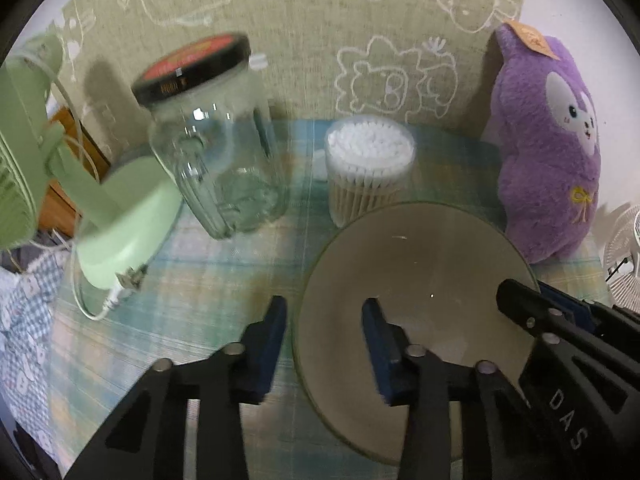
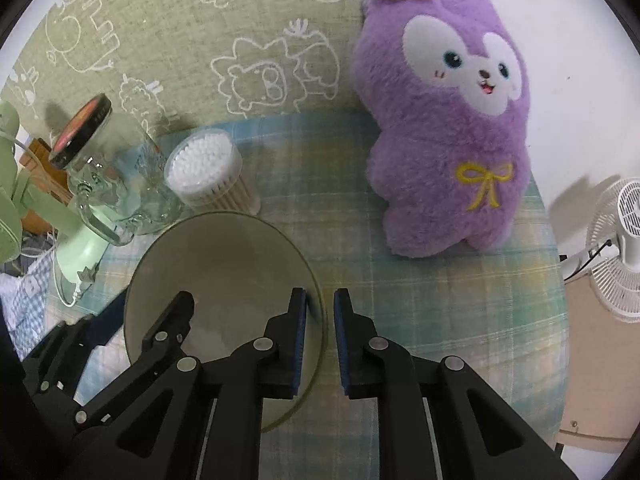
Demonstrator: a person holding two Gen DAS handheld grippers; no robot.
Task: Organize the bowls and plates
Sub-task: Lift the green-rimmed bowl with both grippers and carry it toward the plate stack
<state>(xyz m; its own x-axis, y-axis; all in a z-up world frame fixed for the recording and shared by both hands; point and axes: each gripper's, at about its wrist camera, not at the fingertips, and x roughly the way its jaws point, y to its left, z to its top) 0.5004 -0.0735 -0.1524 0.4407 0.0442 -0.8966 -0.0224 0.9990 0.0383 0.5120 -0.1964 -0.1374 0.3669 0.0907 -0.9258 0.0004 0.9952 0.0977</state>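
Note:
A beige bowl (image 1: 420, 264) with a thin green rim sits on the plaid tablecloth; it also shows in the right wrist view (image 2: 224, 264). My left gripper (image 1: 325, 312) is open and straddles the bowl's left rim, one finger outside and one inside. My right gripper (image 2: 320, 308) straddles the bowl's right rim with a narrow gap between its pads; I cannot tell whether the pads touch the rim. The right gripper also shows in the left wrist view (image 1: 536, 300) at the bowl's right edge.
A glass jar (image 1: 216, 152) with a black and red lid and a tub of cotton swabs (image 1: 370, 168) stand behind the bowl. A green desk fan (image 1: 120, 216) is left. A purple plush toy (image 2: 448, 128) stands right. A white fan (image 2: 618, 248) stands beyond the table edge.

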